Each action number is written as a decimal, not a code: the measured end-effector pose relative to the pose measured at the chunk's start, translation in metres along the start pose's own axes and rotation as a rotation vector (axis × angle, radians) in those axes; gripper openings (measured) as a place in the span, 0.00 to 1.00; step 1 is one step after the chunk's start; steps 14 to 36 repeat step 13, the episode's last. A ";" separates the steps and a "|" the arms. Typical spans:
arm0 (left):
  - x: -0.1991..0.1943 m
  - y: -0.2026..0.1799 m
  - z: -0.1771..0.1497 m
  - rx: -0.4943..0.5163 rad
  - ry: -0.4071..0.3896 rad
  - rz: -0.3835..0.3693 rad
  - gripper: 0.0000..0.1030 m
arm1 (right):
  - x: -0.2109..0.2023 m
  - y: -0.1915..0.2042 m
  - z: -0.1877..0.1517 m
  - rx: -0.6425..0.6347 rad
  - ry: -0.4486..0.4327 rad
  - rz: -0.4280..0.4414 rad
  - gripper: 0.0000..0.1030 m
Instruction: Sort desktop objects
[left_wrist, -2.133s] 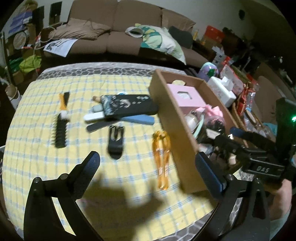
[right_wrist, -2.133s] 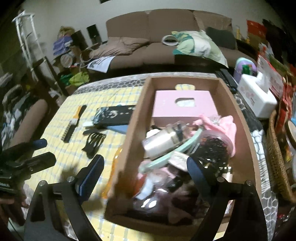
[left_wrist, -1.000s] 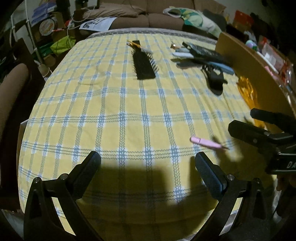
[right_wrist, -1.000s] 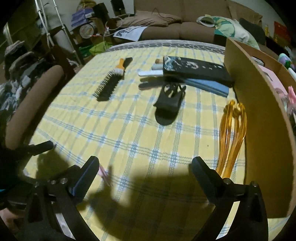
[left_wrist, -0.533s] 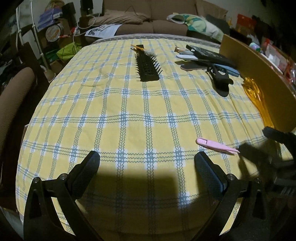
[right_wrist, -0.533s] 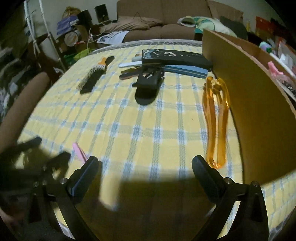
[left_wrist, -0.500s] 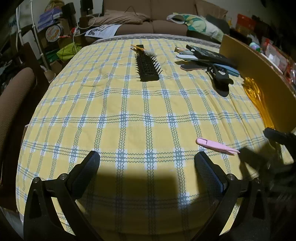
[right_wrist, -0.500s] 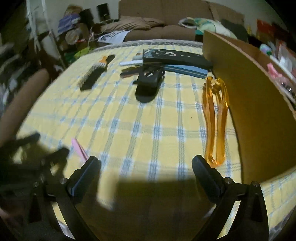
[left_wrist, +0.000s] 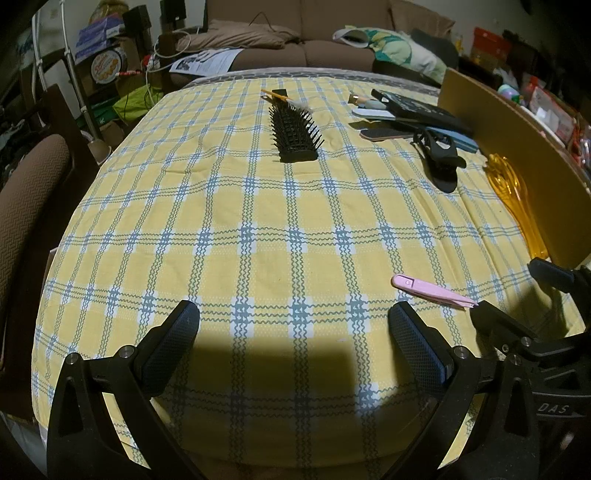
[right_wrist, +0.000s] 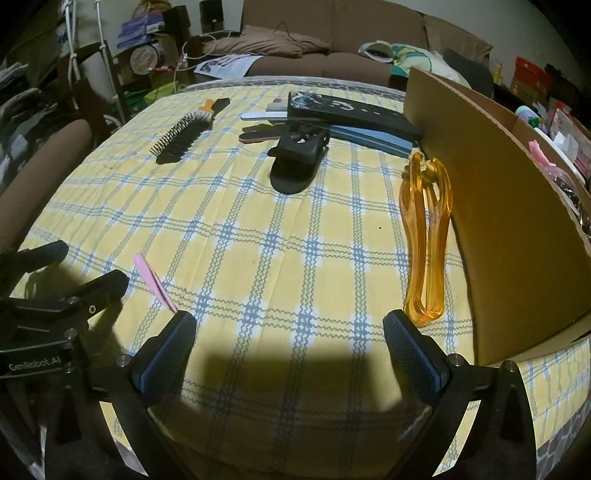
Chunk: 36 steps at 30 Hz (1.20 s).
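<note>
The tabletop (left_wrist: 258, 229), under yellow plaid cloth, carries a black hairbrush (left_wrist: 293, 134), pink tweezers (left_wrist: 432, 291), black hair clip (right_wrist: 299, 162), amber clip (right_wrist: 424, 236), nail files (right_wrist: 369, 138), and cardboard box (right_wrist: 509, 221).

Two seconds ago both tools were up high, and the right tool (right_wrist: 290, 345) looked down into the cardboard box (right_wrist: 509, 206). Now both are low, near the front edge of the surface (left_wrist: 258, 229), and the box shows only its side wall at the right of each view. The pink tweezers (left_wrist: 432, 290) were not on the cloth then; now they lie at the lower right of the left view. The left tool (left_wrist: 293, 334) has moved back a little since a second ago.
</note>
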<state>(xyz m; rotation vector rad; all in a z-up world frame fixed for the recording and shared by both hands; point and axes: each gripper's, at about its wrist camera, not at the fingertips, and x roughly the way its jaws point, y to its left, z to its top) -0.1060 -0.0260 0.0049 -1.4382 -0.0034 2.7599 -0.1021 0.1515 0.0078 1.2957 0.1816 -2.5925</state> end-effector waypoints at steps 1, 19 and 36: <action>0.000 0.000 0.000 0.000 0.000 0.000 1.00 | 0.000 0.000 0.000 0.001 0.000 0.000 1.00; 0.000 -0.001 0.001 0.002 0.000 0.001 1.00 | 0.000 0.000 0.000 0.000 0.000 0.000 1.00; 0.000 -0.001 0.001 0.002 0.000 0.001 1.00 | 0.000 0.000 0.000 0.000 0.000 0.000 1.00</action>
